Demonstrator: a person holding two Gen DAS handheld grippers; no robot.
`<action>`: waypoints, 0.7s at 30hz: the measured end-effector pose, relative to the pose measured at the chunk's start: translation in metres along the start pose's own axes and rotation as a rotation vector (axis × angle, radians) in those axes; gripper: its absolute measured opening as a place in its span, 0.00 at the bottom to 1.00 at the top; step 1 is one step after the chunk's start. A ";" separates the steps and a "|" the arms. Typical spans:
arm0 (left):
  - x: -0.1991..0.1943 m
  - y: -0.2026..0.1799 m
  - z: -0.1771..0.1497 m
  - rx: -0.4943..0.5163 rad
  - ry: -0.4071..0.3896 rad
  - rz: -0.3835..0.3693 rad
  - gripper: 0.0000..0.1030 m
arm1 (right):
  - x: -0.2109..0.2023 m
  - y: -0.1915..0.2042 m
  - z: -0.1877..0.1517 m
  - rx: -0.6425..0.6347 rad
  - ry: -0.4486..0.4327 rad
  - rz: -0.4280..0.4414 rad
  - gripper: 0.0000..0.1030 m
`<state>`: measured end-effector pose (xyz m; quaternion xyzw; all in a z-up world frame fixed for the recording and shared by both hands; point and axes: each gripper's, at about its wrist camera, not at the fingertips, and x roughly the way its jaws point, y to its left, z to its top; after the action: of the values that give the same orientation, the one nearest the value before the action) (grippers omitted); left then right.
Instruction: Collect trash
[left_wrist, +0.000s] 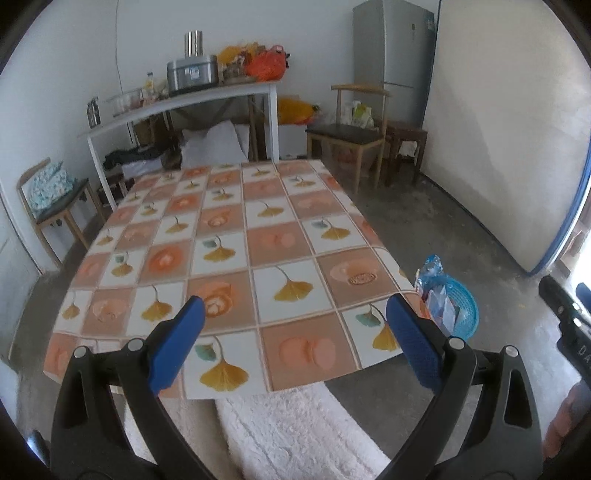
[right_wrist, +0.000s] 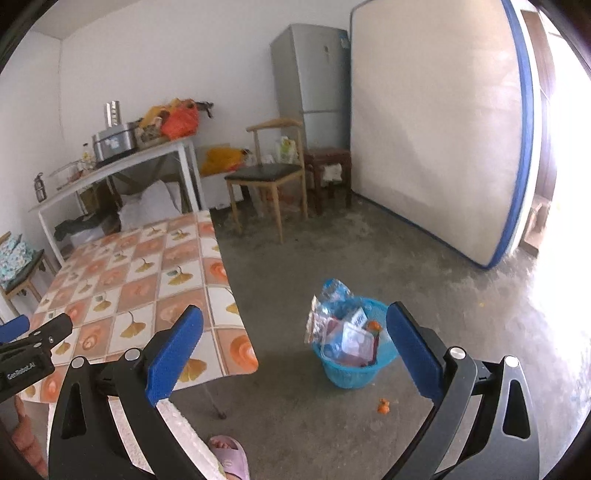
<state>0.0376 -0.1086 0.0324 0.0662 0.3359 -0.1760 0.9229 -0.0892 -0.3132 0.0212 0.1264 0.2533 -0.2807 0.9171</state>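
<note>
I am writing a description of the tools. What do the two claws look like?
Both the left claw and the right claw have black curved frames with silver rivets and textured blue finger pads. White lettering marks the left claw's body.

So the table (left_wrist: 236, 236) sits right ahead of the left gripper (left_wrist: 295, 314), and the bin (right_wrist: 351, 354) is on the floor just off the table's right side, between the right gripper's (right_wrist: 295, 325) fingers in its view. Wrappers (right_wrist: 343, 332) are piled in the bin. A scrap (right_wrist: 384, 406) lies on the floor nearer than the bin. Chair (right_wrist: 269, 173) and fridge (right_wrist: 314, 81) are well behind.
</note>
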 end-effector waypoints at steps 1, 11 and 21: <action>0.002 -0.001 -0.002 -0.007 0.011 -0.006 0.92 | 0.004 0.000 -0.001 0.001 0.019 -0.018 0.94; 0.023 -0.025 -0.016 0.020 0.125 -0.029 0.92 | 0.025 0.003 -0.019 -0.015 0.116 -0.139 0.94; 0.034 -0.036 -0.024 0.025 0.196 -0.046 0.92 | 0.031 0.006 -0.033 -0.046 0.169 -0.169 0.94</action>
<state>0.0346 -0.1459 -0.0081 0.0870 0.4237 -0.1940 0.8805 -0.0767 -0.3100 -0.0228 0.1067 0.3459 -0.3394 0.8682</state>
